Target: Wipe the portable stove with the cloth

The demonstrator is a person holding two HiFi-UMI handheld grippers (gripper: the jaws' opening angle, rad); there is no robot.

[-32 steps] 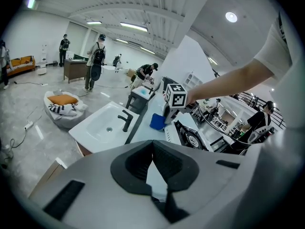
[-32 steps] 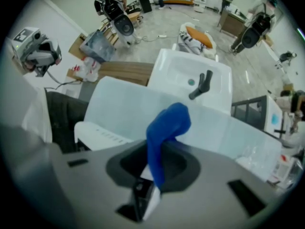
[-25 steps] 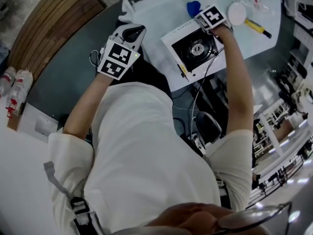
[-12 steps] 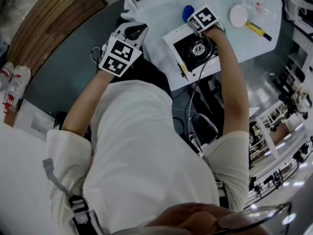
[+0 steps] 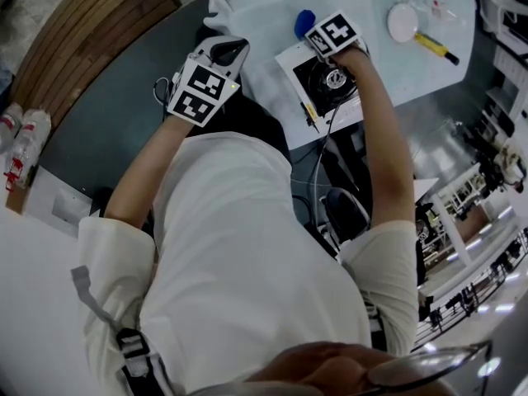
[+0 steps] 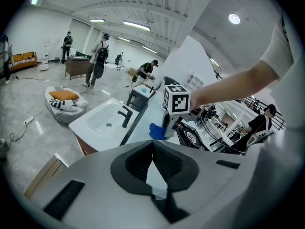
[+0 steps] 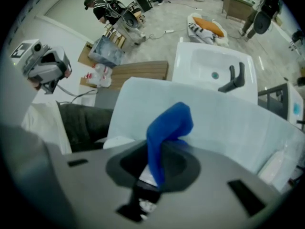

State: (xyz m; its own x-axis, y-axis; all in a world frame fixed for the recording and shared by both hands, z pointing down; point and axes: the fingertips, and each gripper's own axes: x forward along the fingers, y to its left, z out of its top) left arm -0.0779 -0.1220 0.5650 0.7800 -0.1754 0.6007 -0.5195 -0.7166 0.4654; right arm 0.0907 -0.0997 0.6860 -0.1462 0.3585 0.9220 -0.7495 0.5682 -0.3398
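A blue cloth (image 7: 167, 128) is clenched in the right claw (image 7: 153, 173) at the portable stove's (image 5: 323, 91) eleven o'clock corner; the left claw (image 6: 152, 147) is closed, empty.

From where I stand, the person leans over a pale tabletop (image 5: 272, 23). The right gripper (image 5: 318, 33), marker cube on top, sits at the far left corner of a white square portable stove with a black round burner (image 5: 323, 85). A crumpled blue cloth (image 5: 304, 21) sticks out at its tip, just past the stove's edge. The left gripper (image 5: 223, 54) hangs off to the left, well apart from the stove. A white round disc (image 5: 402, 23) and a yellow-and-black pen (image 5: 436, 48) lie on the table to the stove's right.
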